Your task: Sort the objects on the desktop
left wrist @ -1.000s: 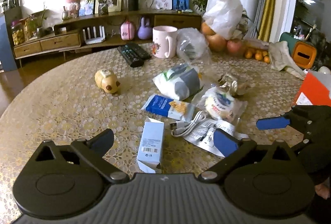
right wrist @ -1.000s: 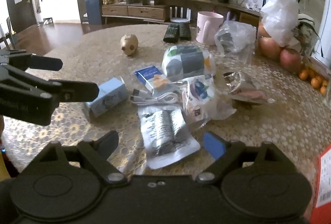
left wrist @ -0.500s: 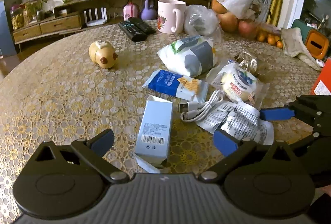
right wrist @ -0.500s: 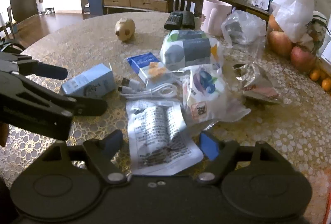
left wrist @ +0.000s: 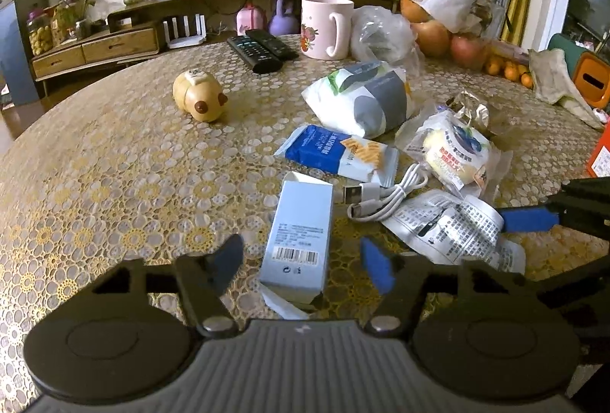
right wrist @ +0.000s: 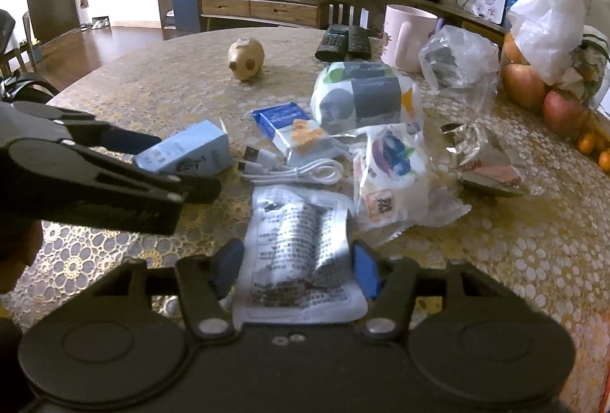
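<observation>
Both claws have just been closing, left gripper [left wrist: 299, 262] astride the box [left wrist: 299, 234] without pinching it, right gripper [right wrist: 293, 266] pinching the pouch [right wrist: 301, 253] on the table [left wrist: 95, 165]; slick foil could slip free.

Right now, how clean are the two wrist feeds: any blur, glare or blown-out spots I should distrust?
Left wrist view: left gripper fingertips smeared by motion, light blue box sharp, window top left blown out, fisheye bends the table rim. Right wrist view: right gripper pads blurred, glare on the silver printed pouch.
</observation>
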Demonstrator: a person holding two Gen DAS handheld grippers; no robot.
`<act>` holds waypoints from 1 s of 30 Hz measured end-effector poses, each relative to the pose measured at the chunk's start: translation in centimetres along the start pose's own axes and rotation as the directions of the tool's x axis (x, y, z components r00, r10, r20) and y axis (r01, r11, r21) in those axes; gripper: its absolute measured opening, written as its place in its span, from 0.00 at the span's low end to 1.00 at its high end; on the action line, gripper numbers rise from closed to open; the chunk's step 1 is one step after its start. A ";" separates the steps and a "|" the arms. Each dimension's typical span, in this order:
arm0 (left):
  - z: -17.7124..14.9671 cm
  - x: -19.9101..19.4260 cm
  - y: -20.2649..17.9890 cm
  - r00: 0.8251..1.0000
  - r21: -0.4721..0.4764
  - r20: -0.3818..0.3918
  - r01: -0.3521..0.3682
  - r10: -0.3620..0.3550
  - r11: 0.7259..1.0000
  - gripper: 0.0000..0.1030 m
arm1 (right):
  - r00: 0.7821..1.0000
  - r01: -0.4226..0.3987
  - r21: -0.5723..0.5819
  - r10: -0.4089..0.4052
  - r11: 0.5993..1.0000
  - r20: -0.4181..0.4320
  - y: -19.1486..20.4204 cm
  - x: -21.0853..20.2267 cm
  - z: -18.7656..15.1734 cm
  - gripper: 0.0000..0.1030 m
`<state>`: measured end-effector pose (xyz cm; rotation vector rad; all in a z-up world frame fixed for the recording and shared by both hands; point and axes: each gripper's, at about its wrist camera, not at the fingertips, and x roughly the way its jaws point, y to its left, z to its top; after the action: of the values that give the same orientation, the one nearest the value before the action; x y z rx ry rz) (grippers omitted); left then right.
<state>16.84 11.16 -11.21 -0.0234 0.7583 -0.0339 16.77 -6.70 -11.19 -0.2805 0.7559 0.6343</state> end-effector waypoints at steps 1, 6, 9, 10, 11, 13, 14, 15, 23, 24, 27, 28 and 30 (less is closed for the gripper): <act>0.0 -0.1 0.1 1.000 -0.005 0.000 0.002 -0.002 1.000 0.50 | 1.000 -0.002 -0.001 0.002 1.000 0.000 0.1 -0.1 0.0 0.58; 0.1 -0.4 0.1 1.000 -0.011 -0.008 -0.003 0.003 1.000 0.29 | 1.000 -0.002 0.007 0.002 1.000 0.014 0.3 -0.9 0.0 0.58; 0.0 -0.8 -0.1 1.000 -0.006 -0.011 -0.009 0.009 1.000 0.29 | 1.000 0.002 0.016 -0.002 1.000 0.023 0.2 -1.8 -0.1 0.58; 0.0 -0.9 -0.1 1.000 -0.007 -0.010 -0.006 0.006 1.000 0.29 | 1.000 0.001 0.022 -0.002 1.000 0.026 0.2 -2.1 -0.2 0.58; 0.0 -1.2 -0.2 1.000 -0.007 -0.007 -0.006 0.006 1.000 0.29 | 1.000 0.002 0.027 -0.003 1.000 0.029 0.2 -2.5 -0.2 0.58; 0.0 -1.8 -0.5 1.000 0.000 -0.002 -0.003 0.003 1.000 0.29 | 0.999 0.008 0.029 -0.009 1.000 0.036 0.2 -3.1 -0.4 0.58; 0.0 -2.1 -0.7 1.000 0.000 0.000 -0.003 0.003 1.000 0.29 | 0.999 0.011 0.033 -0.012 0.999 0.038 0.1 -3.5 -0.4 0.57; 0.0 -2.5 -0.8 1.000 -0.001 0.003 -0.003 0.003 1.000 0.29 | 0.999 0.012 0.039 -0.013 0.999 0.040 0.1 -3.9 -0.5 0.57; 0.0 -5.9 -3.1 1.000 0.024 0.019 0.016 -0.016 1.000 0.29 | 0.997 0.029 0.070 -0.034 0.997 0.076 -0.2 -8.3 -1.2 0.58; 0.1 -6.4 -3.5 1.000 0.028 0.023 0.021 -0.021 0.999 0.29 | 0.996 0.033 0.071 -0.039 0.997 0.079 -0.2 -8.9 -1.3 0.58; 0.2 -7.8 -4.7 0.999 0.043 0.037 0.033 -0.035 0.999 0.29 | 0.994 0.052 0.081 -0.059 0.995 0.089 -0.5 -10.8 -1.8 0.58; 0.2 -8.3 -5.1 0.998 0.050 0.042 0.039 -0.041 0.998 0.29 | 0.994 0.057 0.086 -0.065 0.995 0.092 -0.6 -11.4 -1.9 0.58; 0.2 -9.3 -6.0 0.997 0.065 0.050 0.049 -0.053 0.997 0.29 | 0.992 0.071 0.095 -0.081 0.993 0.100 -0.8 -12.7 -2.3 0.58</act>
<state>10.16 5.54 -4.48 0.0170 0.7043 -0.1058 8.99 -13.85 -3.75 -0.1905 0.6692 0.5366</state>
